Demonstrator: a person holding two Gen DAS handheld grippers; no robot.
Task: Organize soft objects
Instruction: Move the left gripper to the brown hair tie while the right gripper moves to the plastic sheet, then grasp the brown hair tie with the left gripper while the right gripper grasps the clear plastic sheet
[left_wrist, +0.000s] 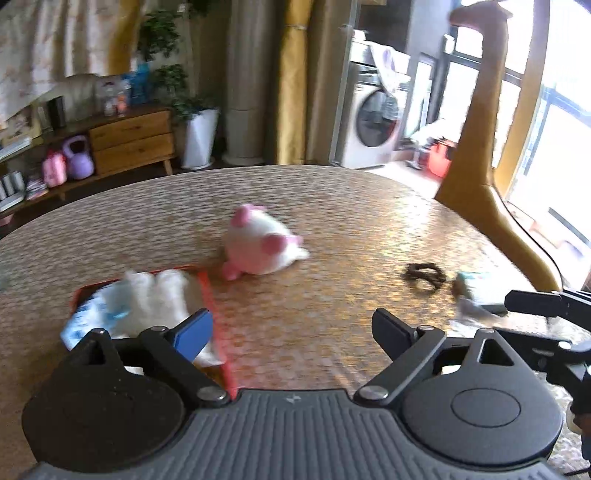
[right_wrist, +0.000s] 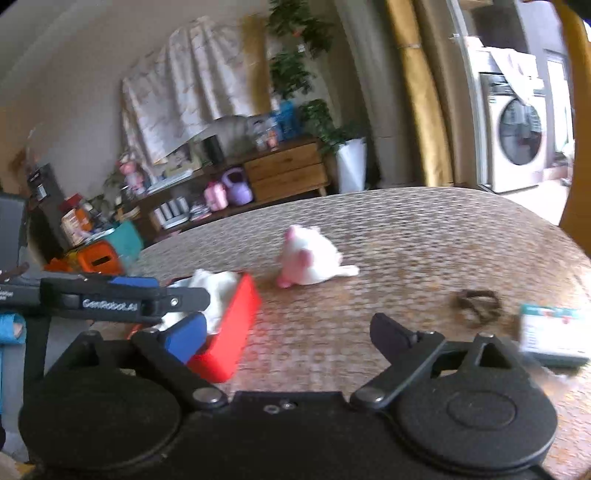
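**Both grippers empty above the desk, plush toy loose**

Left gripper (left_wrist: 291, 328): jaws spread wide, nothing between them. Right gripper (right_wrist: 288, 332): the same, spread and empty.

White-and-pink plush animal toy (left_wrist: 258, 245) lies on its side mid-frame on the round woven-pattern desk (left_wrist: 369, 221), just beyond the far corner of the red plastic tray (right_wrist: 236, 317), apart from it. White and pale-blue soft cloths (left_wrist: 144, 306) already fill the tray, lower left.

Judgement: the toy looks light, squashy and not fragile. Pinch across the round body; the small pink limbs would likely slip free.

Dark hair tie (left_wrist: 424, 277) and a small printed box (right_wrist: 550, 332) sit at the lower right.
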